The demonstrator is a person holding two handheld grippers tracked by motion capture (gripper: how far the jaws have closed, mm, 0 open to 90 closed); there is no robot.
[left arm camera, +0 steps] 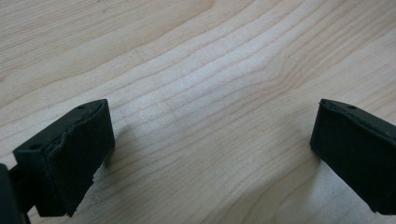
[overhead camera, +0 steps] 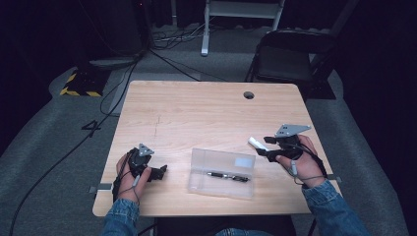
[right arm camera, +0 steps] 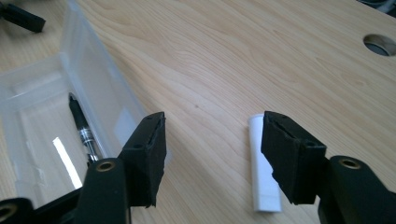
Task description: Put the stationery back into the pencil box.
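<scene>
A clear plastic box [overhead camera: 198,168] lies at the table's near middle with a black pen [overhead camera: 227,176] inside it. In the right gripper view the box [right arm camera: 93,79] is at the left, the pen [right arm camera: 83,130] on its floor. A short white stick [overhead camera: 257,143] lies flat on the wood right of the box. My right gripper [overhead camera: 263,147] hovers just over the stick, jaws open; the white stick [right arm camera: 264,191] lies under and beside its right jaw, untouched by the pads. My right gripper [right arm camera: 215,128] holds nothing. My left gripper [overhead camera: 160,172] rests left of the box, and my left gripper [left arm camera: 212,126] is open over bare wood.
The wooden table [overhead camera: 196,113] has a round cable hole [overhead camera: 249,95] near its far edge. A folding chair [overhead camera: 285,59] and cables on the floor lie beyond the table. The left gripper's jaw [right arm camera: 21,16] shows past the box.
</scene>
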